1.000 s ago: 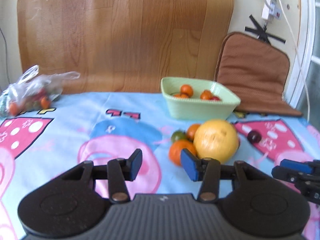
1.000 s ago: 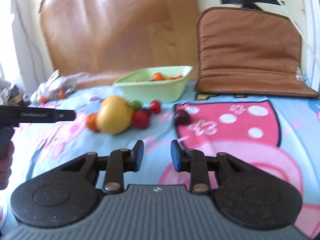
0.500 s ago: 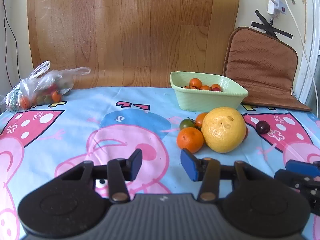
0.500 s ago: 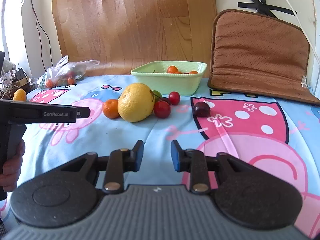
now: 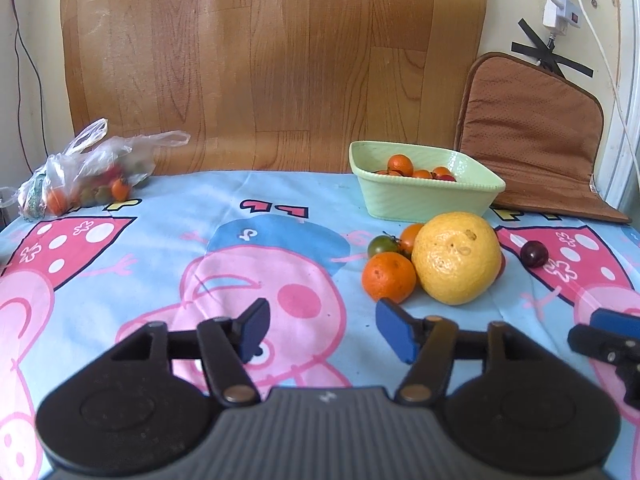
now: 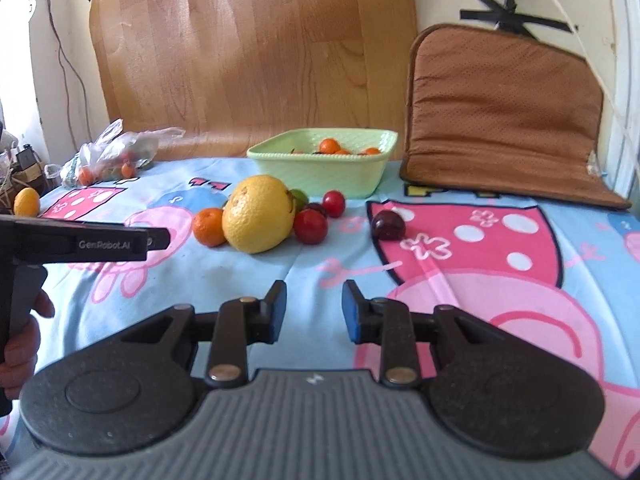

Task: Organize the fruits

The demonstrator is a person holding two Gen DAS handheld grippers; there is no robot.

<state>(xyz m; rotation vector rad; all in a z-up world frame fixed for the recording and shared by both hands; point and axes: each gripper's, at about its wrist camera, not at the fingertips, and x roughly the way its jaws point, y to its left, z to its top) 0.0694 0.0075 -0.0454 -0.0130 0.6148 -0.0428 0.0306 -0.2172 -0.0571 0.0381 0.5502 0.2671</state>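
A large yellow citrus lies on the cartoon tablecloth among a small orange, a green tomato, red fruits and a dark plum. Behind them stands a light green bowl holding several small oranges. My left gripper is open and empty, in front of the small orange. My right gripper is open and empty, nearer than the fruit pile; its tip also shows in the left wrist view.
A plastic bag of small fruit lies at the back left. A brown cushion leans on the wall at back right. A wooden-look sheet covers the wall. A small yellow fruit sits far left.
My left gripper's jaws have opened wider. Both cameras have steadied and the fruit pile sits a little farther right in the left view.
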